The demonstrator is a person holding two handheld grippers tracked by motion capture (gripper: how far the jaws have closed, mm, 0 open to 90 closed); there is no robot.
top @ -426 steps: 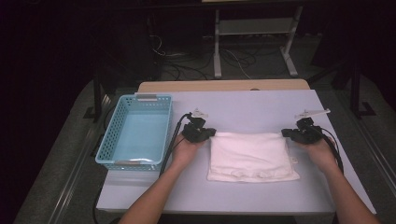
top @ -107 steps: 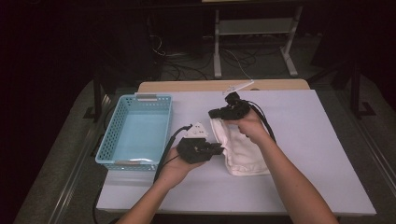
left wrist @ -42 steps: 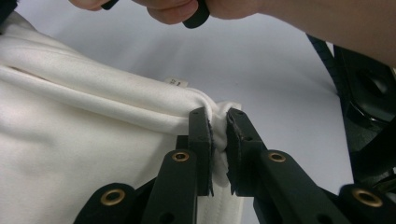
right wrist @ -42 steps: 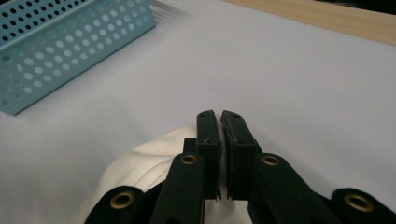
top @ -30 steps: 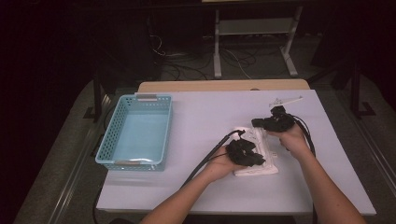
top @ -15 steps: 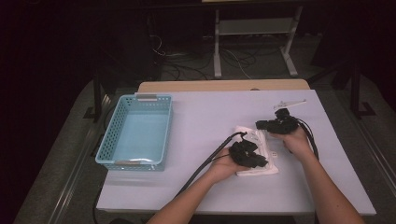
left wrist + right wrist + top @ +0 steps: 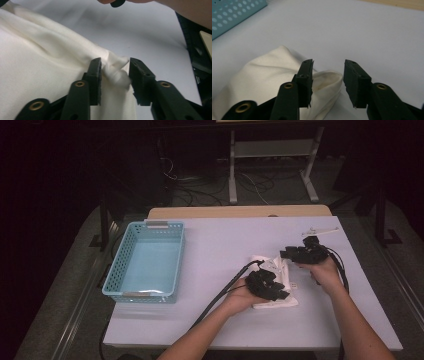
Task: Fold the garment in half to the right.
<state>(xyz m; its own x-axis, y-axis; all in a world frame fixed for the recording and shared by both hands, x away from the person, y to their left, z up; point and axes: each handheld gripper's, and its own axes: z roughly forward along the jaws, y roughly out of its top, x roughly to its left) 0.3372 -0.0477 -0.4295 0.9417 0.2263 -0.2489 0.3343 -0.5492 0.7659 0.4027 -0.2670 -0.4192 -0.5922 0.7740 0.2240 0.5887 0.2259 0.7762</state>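
Folded cloth on the table. A bunched corner lies between the left gripper's jaws, which have just been opening, pads clear. The right gripper's jaws, likewise just opening, straddle a fold. Basket well apart.

Lit from above; surface bright and evenly pale in the high view, floor and room beyond it nearly black. Soft, short shadows under the forearms. No hard glare. Both gripper views sharp on the fingers, softer on the white cloth behind them, background out of focus. Mild grain throughout.
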